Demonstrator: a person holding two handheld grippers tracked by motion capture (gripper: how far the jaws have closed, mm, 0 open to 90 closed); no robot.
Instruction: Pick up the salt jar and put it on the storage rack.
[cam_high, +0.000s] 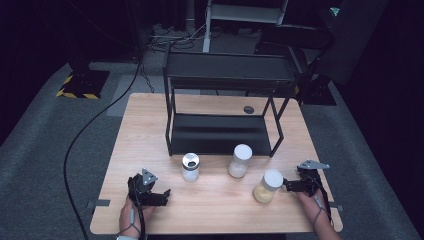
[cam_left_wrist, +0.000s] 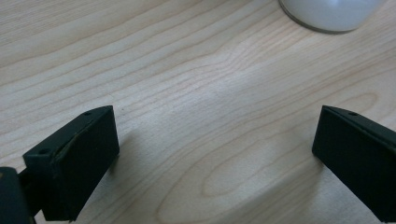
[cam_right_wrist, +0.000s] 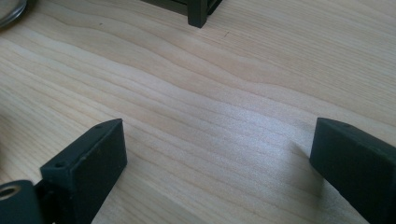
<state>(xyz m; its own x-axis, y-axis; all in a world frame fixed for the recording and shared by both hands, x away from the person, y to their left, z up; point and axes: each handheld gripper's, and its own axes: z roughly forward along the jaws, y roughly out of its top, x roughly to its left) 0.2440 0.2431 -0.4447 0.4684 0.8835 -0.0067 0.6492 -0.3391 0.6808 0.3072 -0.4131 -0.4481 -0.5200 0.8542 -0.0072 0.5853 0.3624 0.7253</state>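
Left tongs: positioned at the near left of the desk, held by the person's left hand. The jaws stand wide apart. In the left gripper view, bare wood grain lies between them and nothing is gripped. The base of a pale jar appears at the top edge of that view.

Right tongs: positioned at the near right of the desk, held by the person's right hand. The jaws stand wide apart, with bare wood between them in the right gripper view. The jaw tips sit just beside the yellow-filled jar; contact cannot be confirmed.

Yellow-filled jar: upright, white lid, near right of the desk.

White-filled jar: upright, white lid, behind and left of the yellow-filled jar, near the desk centre.

Silver-lidded jar: upright, left of the white-filled jar and apart from it, beyond the left tongs.

Black rack: two-tier, standing at the far half of the desk, behind all three jars. One rack foot shows in the right gripper view.
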